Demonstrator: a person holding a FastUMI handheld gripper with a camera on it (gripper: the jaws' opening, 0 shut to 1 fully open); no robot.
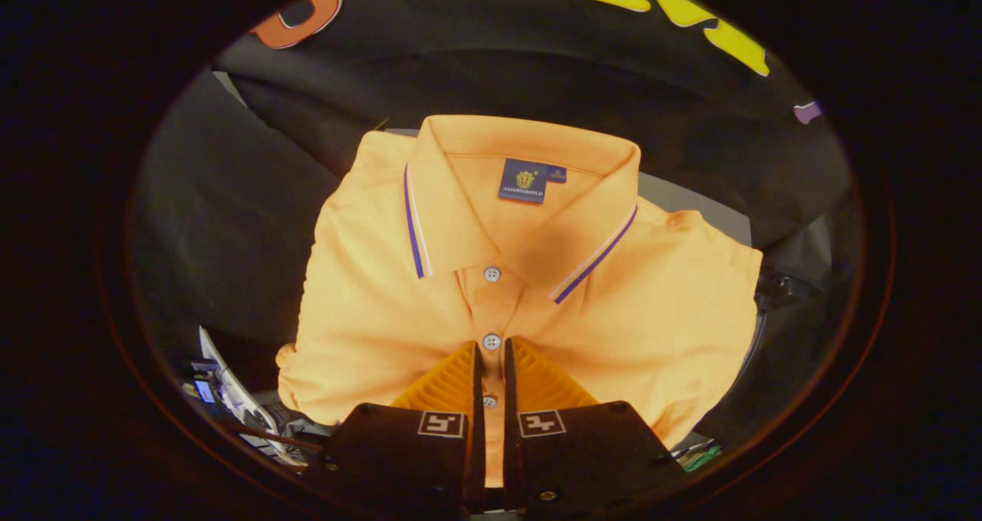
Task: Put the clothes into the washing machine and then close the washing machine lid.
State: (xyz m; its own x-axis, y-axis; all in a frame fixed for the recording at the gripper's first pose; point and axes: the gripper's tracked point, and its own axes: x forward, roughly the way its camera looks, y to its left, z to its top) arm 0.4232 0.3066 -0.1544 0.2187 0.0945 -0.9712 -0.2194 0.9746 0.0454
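Note:
An orange polo shirt [368, 306] with a purple-and-white striped collar and a blue neck label lies folded, front up, just ahead of the fingers. My gripper [491, 346] has its two fingers drawn close together on the button placket. A narrow strip of the fabric, with a button on it, is pinched between them. The collar and shoulders spread out beyond the fingertips. The washing machine cannot be made out.
A grey surface [694, 202] peeks out behind the shirt's far right shoulder. Black cloth hangs all around. Some cables and a white object [230, 398] sit at the shirt's near left corner, and a small green item [702, 456] at its near right.

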